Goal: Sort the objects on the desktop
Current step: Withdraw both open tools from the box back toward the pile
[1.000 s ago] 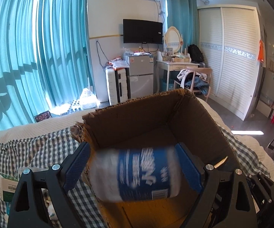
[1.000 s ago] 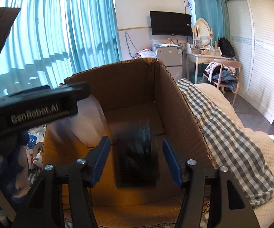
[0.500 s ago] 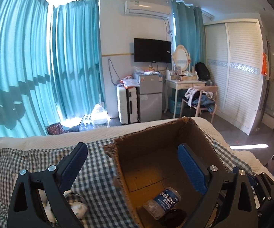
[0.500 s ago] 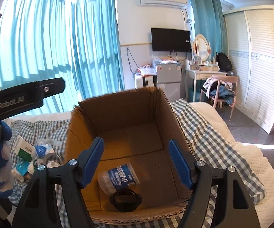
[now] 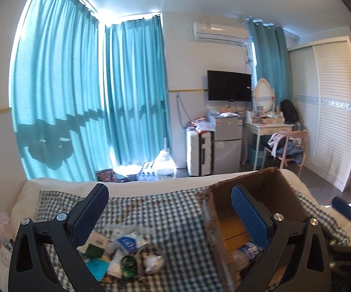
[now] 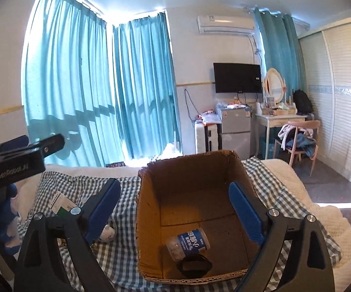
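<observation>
An open cardboard box (image 6: pixel 151 214) stands on a checked cloth (image 6: pixel 122 250); it also shows at the right of the left wrist view (image 5: pixel 270 185). Inside lie a blue-labelled jar (image 6: pixel 188 243) on its side and a black round object (image 6: pixel 194 265). The jar shows partly in the left wrist view (image 5: pixel 247 250). My right gripper (image 6: pixel 174 204) is open and empty above the box's near side. My left gripper (image 5: pixel 170 213) is open and empty, above a pile of small packets and items (image 5: pixel 124 255) left of the box.
The cloth covers a white quilted bed (image 6: pixel 340 233). The left gripper's body (image 6: pixel 15 163) shows at the left of the right wrist view. Packets (image 6: pixel 61 200) lie on the cloth there. Curtains, fridge, dresser and chair stand far behind.
Both grippers let go of their objects into the box, then pulled up and back. The left gripper has swung left over the pile of items.
</observation>
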The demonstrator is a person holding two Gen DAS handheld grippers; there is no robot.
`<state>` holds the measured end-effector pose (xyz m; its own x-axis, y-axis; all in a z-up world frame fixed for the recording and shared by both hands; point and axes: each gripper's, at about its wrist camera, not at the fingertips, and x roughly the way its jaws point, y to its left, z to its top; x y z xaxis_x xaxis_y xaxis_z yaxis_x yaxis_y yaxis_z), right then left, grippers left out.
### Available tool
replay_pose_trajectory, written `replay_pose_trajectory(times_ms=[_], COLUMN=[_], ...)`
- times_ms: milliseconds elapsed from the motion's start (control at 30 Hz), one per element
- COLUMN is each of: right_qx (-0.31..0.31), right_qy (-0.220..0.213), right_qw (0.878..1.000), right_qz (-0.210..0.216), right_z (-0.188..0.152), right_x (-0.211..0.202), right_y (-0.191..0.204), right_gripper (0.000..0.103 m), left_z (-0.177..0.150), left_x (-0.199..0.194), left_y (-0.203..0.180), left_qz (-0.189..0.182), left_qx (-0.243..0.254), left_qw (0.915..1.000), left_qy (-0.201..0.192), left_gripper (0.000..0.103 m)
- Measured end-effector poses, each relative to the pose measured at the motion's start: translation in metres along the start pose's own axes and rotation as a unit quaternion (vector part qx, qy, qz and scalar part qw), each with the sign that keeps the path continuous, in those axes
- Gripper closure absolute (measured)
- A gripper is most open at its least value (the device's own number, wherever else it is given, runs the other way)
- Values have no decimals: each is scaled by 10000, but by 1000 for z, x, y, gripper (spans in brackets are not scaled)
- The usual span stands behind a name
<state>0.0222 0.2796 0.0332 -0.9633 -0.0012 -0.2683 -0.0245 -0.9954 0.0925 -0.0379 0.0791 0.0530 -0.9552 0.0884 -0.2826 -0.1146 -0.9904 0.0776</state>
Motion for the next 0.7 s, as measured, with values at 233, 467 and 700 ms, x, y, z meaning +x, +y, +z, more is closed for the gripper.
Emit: replay_pose_trajectory(times_ms=[233,467,700], right_qx=[-158,-227,-528], right_qy=[-177,-328,-175], right_qw=[9997,9990,9979], right_qz=[27,180,334], right_z=[5,6,-4], right_x=[-14,-21,-5], right_y=[17,42,83], right_gripper=[6,0,0], left_z=[-5,-12,-12], left_x=[-22,-32,-39], left_y=[51,102,142], left_qz=[333,341,835], left_qx=[-45,-366,-435], left_qw=[9994,9986,9955], left_qy=[29,148,-123], left_gripper=[0,0,0])
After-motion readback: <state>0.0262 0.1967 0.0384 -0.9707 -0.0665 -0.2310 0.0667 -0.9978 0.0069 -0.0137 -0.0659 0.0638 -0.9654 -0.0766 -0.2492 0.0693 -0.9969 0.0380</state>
